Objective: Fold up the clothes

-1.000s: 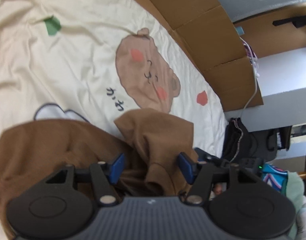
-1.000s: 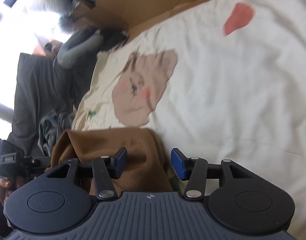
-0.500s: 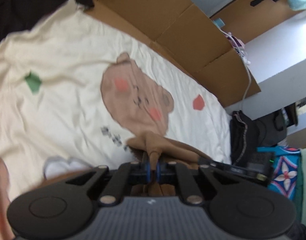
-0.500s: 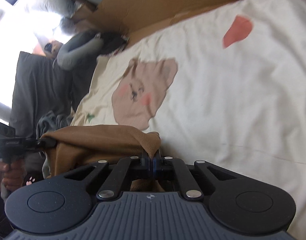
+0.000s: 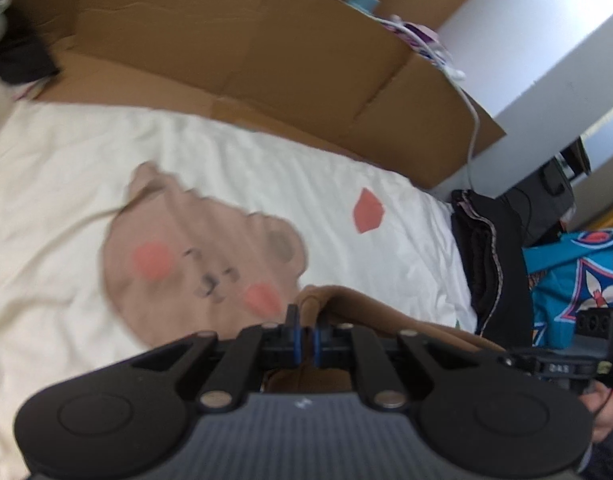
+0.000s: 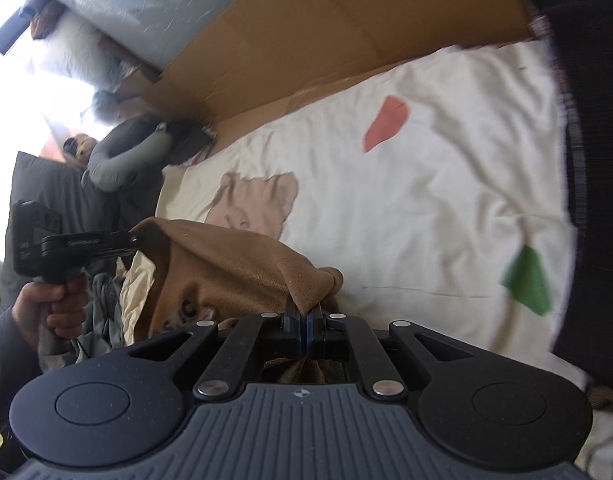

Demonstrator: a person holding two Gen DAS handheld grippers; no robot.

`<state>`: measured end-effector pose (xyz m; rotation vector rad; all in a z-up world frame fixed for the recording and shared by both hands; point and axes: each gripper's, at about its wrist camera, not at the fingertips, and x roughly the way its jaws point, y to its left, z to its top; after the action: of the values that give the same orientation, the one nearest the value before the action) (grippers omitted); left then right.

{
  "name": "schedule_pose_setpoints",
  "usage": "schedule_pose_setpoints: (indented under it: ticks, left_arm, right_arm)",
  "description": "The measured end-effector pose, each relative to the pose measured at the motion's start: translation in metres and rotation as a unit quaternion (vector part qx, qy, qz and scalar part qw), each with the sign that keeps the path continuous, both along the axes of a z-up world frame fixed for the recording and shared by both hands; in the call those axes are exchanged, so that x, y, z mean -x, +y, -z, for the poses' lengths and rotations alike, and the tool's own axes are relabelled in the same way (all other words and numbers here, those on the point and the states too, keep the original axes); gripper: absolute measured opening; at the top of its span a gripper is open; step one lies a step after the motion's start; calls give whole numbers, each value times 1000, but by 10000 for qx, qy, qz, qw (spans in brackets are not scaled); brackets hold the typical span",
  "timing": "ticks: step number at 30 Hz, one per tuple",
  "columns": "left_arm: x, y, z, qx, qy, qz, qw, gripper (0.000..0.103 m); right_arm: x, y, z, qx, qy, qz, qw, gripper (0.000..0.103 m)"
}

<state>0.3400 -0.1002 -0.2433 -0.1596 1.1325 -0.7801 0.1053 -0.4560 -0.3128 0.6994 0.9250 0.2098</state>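
- The brown garment, soft and fleecy with a matte nap, hangs stretched above the cream bedsheet, drooping in rounded folds between the two grippers.
- The left gripper has its blue-edged pads pinched nearly together on a bunched corner of the brown garment.
- The right gripper is clamped tight on another corner, cloth peaking up in a small cone between the pads.
- In the right wrist view the left gripper grips the garment's far end, a hand around its handle.
- The bedsheet is smooth cotton, lightly creased, printed with a rounded bear face.
- Flat corrugated cardboard stands along the sheet's far edge.
- Dark folded clothes lie just beside the sheet's corner.
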Motion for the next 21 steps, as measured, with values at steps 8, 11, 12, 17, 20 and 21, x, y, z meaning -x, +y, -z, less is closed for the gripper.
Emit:
schedule_pose_setpoints:
  ticks: [8,11,12,17,20,21]
  left_arm:
    - [-16,-43,-2,144,-191,330,9992,6]
    - [-16,-49,4,21,-89,443,9990,6]
    - [-15,-50,9,-72,-29,482,9988,7]
    - [5,-43,37,-476,223,662,9964,8]
    - [21,-38,52,-617,359,726,9948,13]
    - [27,-37,56,-641,380,733,9945,13]
  right_arm:
    - [20,-24,-19,73,-129,434,9989,0]
    - [22,-23,-17,41,-71,384,9992,0]
    - [23,-21,-13,14,-11,356,9994,0]
    - [35,-5,10,135,368,105,9992,0]
    - [44,2,28,222,673,-3,9975,0]
    - [48,4,33,245,752,-35,9969,0]
